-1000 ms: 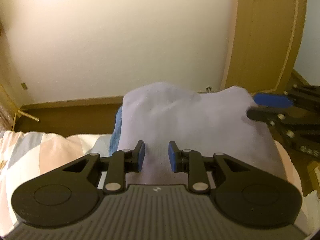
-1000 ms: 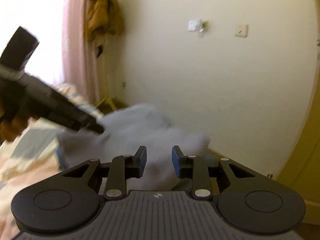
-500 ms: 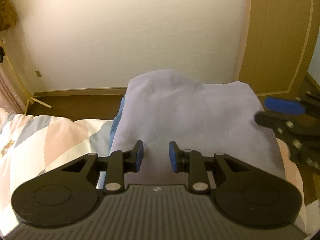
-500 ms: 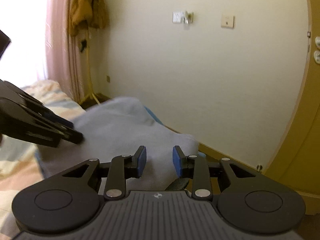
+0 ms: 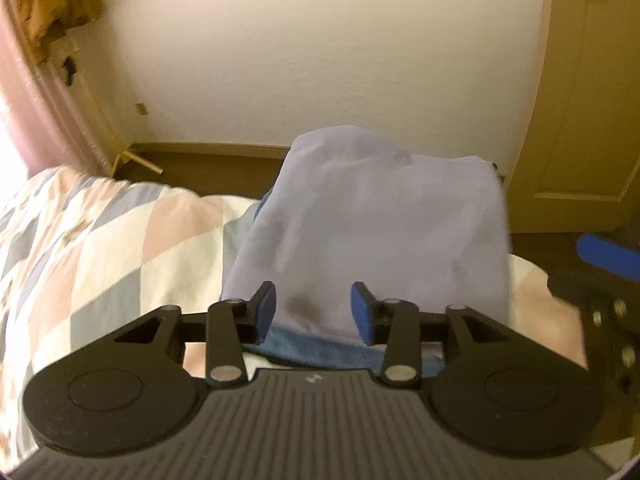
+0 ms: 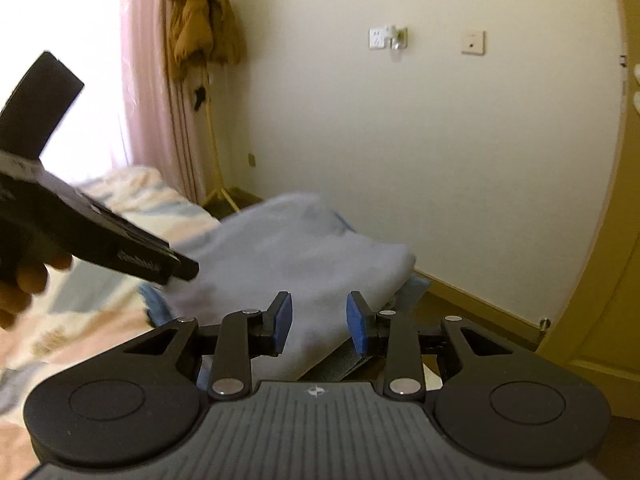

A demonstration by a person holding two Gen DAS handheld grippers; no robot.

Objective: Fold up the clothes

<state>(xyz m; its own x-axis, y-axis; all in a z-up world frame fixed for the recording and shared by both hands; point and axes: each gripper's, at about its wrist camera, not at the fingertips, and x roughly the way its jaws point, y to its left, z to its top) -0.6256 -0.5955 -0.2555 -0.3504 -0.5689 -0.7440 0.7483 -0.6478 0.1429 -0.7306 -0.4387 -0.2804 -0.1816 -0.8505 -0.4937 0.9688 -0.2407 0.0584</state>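
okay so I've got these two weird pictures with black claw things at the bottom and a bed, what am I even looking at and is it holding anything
Those black claws are hand-held grippers, not a robot. A person carries one in each hand, and each has a small wide-angle camera looking forward along its two blue-padded fingers, which is why the room looks bent.

One picture comes from the left gripper, the other from the right gripper. Each also catches the other tool at its edge; in the right view you can see part of the person's hand gripping the left one.

On the bed, which has a patterned quilt, lies a folded pale lavender garment on top of something blue, probably another piece of clothing.

Neither gripper holds anything. Both sets of jaws stand open, just in front of the lavender garment's near edge.
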